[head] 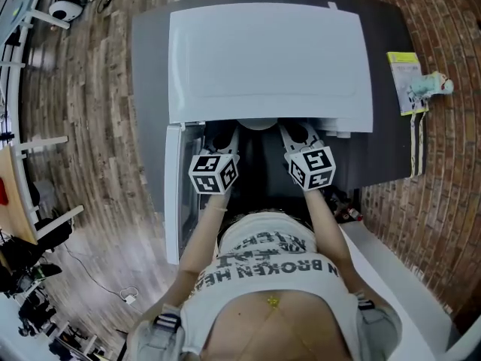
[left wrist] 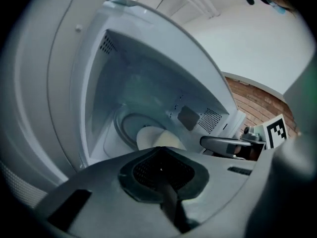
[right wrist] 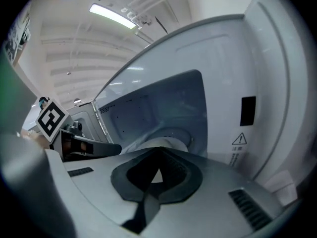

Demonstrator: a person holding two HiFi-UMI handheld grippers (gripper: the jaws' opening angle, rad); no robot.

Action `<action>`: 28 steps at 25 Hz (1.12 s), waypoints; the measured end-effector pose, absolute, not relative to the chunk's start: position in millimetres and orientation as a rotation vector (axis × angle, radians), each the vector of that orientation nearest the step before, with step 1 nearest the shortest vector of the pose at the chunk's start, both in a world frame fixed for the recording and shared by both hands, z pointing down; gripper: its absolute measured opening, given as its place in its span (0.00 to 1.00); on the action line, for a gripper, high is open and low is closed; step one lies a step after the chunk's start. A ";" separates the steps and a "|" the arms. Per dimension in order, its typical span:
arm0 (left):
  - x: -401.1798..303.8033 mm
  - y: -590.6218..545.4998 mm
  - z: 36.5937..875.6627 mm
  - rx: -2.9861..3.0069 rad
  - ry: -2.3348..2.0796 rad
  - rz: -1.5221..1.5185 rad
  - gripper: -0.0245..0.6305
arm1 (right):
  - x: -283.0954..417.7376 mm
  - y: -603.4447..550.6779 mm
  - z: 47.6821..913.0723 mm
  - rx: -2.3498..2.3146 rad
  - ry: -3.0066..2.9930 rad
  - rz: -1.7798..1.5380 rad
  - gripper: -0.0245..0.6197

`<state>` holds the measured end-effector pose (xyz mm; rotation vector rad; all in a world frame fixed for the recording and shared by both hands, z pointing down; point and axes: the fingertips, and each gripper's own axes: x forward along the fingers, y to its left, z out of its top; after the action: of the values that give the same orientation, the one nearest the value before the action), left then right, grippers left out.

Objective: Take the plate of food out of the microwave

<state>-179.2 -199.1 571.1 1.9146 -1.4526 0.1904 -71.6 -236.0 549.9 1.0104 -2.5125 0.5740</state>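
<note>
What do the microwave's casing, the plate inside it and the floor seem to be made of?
The microwave casing looks like painted metal or plastic: white, smooth, softly shiny. The plate is likely ceramic: cream, smooth; little shows. The floor looks like wood planks: grain and seams show.

table (head: 149, 66): dark grey | floor (head: 90, 149): wood planks | booklet (head: 404, 70): table's right edge
</note>
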 end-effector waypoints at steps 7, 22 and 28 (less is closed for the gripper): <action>-183.3 -202.0 589.8 1.770 -1.410 0.046 0.05 | -68.2 -238.4 561.8 1.023 -2.486 0.615 0.05; -184.7 -202.6 611.5 1.544 -1.350 -0.223 0.14 | -62.8 -236.3 571.2 1.023 -2.466 0.658 0.05; -190.2 -213.7 613.4 1.539 -1.327 -0.326 0.20 | -60.7 -236.3 575.6 1.033 -2.455 0.679 0.05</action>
<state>-190.2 -213.7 613.4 1.5394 -1.3271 -0.3258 -60.7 -236.3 575.6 1.0327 -2.4548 0.6788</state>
